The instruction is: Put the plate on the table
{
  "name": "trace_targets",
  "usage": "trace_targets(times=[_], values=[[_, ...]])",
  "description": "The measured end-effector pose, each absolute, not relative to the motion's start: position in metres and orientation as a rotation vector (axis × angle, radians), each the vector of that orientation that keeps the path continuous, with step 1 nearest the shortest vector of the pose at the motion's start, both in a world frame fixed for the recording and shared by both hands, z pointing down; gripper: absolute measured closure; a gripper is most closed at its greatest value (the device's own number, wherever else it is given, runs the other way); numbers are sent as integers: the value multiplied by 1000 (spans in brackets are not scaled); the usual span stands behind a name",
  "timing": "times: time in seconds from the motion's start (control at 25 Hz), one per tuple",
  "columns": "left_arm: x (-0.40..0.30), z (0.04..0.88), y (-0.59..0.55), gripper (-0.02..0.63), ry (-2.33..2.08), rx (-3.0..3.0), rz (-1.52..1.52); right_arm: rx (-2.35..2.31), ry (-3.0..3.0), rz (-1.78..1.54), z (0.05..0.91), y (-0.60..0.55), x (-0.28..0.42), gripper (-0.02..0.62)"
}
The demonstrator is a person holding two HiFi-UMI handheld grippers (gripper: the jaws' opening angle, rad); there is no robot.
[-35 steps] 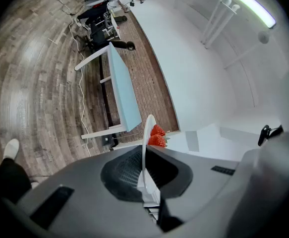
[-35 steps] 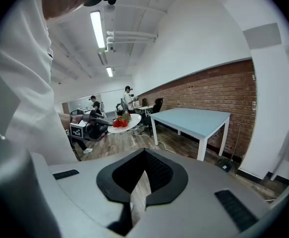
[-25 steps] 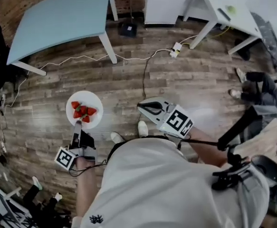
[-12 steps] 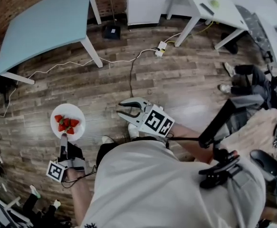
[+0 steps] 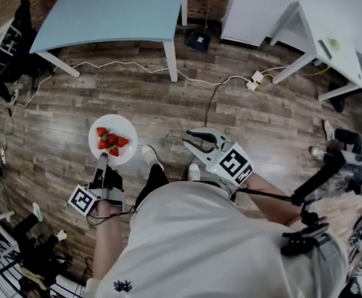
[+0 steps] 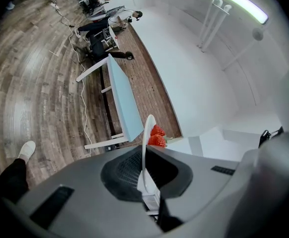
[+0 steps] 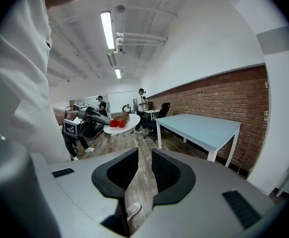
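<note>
A white plate (image 5: pixel 112 140) with several strawberries (image 5: pixel 109 141) hangs over the wood floor, held level. My left gripper (image 5: pixel 101 161) is shut on its near rim. In the left gripper view the plate (image 6: pixel 145 148) runs edge-on between the jaws, with the strawberries (image 6: pixel 157 137) beyond. The light blue table (image 5: pixel 115 8) stands ahead, apart from the plate, its top bare. My right gripper (image 5: pixel 197 140) is open and empty in front of the person's body. The right gripper view shows the plate (image 7: pixel 122 124), the left gripper (image 7: pixel 92 117) and the table (image 7: pixel 203 128) past the open right gripper (image 7: pixel 144 168).
Cables cross the floor to a power strip (image 5: pixel 255 79), and a black box (image 5: pixel 198 40) sits by the table leg. White tables (image 5: pixel 330 48) stand at the right. Black gear (image 5: pixel 7 42) crowds the left edge. People stand at the room's far end (image 7: pixel 142 100).
The head view has swung, so the blue table now sits higher and more central. The plate stays held in the left gripper. The right gripper stays open.
</note>
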State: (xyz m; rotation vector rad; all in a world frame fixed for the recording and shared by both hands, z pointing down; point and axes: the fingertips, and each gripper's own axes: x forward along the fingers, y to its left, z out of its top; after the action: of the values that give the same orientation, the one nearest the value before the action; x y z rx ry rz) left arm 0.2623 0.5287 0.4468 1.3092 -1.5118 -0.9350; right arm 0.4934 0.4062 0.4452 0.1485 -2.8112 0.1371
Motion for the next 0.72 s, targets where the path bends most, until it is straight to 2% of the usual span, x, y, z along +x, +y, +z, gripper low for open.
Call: trace_targets(times=[0.4, 0.72], values=[[119, 451, 490, 597, -1456, 1339, -953, 246, -2734, 97, 436, 372, 361, 509], [42, 462, 477, 597, -1409, 1347, -952, 234, -2710, 18, 439, 367, 263, 509]])
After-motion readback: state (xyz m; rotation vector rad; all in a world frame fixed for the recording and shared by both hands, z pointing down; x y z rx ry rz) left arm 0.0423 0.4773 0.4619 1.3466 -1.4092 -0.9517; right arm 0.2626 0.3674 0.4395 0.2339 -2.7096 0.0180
